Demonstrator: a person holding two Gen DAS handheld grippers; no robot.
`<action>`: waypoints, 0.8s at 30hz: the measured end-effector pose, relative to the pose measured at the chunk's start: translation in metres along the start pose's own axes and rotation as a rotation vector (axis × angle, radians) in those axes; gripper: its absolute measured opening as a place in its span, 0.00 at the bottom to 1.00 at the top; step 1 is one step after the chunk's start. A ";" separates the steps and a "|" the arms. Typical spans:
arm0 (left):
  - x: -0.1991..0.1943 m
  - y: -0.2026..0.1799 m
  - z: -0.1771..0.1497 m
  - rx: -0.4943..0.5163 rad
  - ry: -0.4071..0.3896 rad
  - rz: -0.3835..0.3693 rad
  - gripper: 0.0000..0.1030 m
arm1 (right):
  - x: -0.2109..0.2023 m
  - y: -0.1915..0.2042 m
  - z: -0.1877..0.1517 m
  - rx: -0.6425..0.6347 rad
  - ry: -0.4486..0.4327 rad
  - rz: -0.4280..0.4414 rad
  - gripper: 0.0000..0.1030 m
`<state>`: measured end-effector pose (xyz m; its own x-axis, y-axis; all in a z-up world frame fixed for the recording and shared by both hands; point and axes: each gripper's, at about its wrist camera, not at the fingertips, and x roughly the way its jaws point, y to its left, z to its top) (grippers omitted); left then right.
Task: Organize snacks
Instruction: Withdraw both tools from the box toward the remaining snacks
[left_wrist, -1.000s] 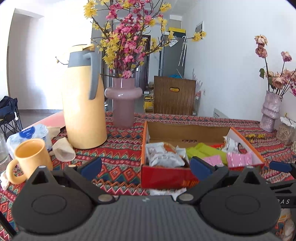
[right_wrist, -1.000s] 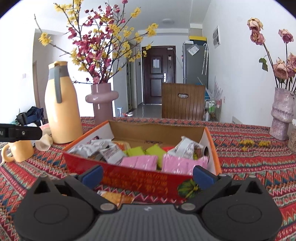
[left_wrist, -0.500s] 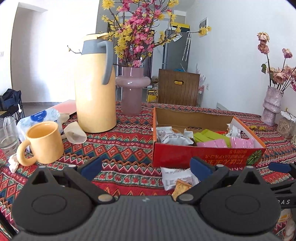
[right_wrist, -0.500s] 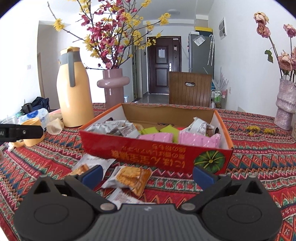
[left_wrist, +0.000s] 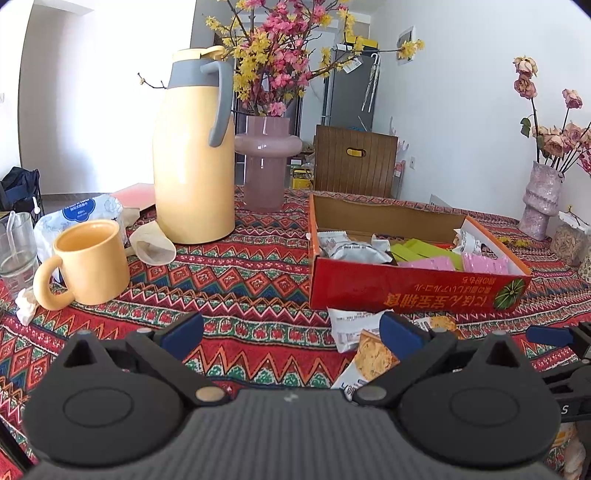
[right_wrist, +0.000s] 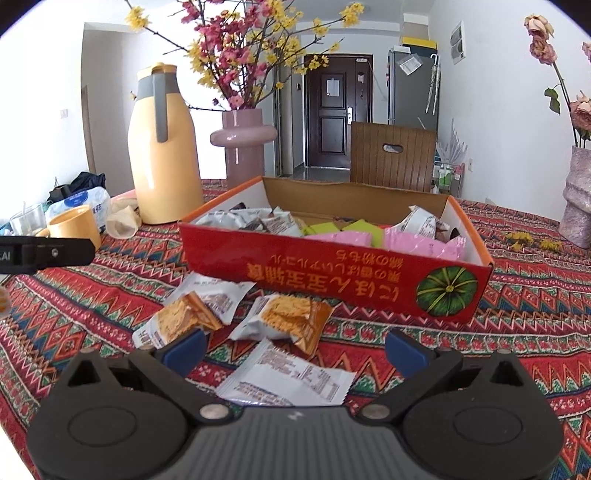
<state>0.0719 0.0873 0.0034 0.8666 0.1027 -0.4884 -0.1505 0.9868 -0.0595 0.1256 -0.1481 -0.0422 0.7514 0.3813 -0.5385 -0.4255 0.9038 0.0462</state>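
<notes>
A red cardboard box (right_wrist: 369, 280) (left_wrist: 406, 284) sits on the patterned tablecloth, holding pink, green and silver snack packets. Loose cracker packets lie in front of it: an orange one (right_wrist: 291, 321), another to its left (right_wrist: 184, 321), and a white one face down (right_wrist: 291, 380) nearest me. My right gripper (right_wrist: 295, 349) is open just above these packets, with nothing between its fingers. My left gripper (left_wrist: 290, 330) is open too, over the cloth left of the box, with a cracker packet (left_wrist: 373, 354) by its right finger.
A yellow thermos jug (left_wrist: 194, 158), a pink vase of flowers (left_wrist: 264, 162), a yellow mug (left_wrist: 88, 266), a glass (left_wrist: 16, 243) and tissue packs stand at the left. Another vase (right_wrist: 576, 199) is at the far right. A wooden chair (right_wrist: 393, 155) stands behind the table.
Both grippers have pulled back from the box toward me, so the loose packets in front of the box have come into view. Both stay open.
</notes>
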 end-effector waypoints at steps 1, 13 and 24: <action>0.000 0.001 -0.001 -0.001 0.001 0.000 1.00 | 0.000 0.001 -0.001 -0.001 0.003 0.001 1.00; 0.003 0.013 -0.007 -0.022 0.014 -0.010 1.00 | 0.005 0.010 0.000 -0.001 0.018 -0.003 1.00; 0.006 0.016 -0.013 -0.015 0.031 -0.023 1.00 | 0.023 0.021 0.002 -0.013 0.058 -0.001 1.00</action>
<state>0.0688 0.1021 -0.0119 0.8547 0.0763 -0.5134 -0.1384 0.9868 -0.0837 0.1348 -0.1204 -0.0517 0.7214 0.3677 -0.5868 -0.4313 0.9016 0.0347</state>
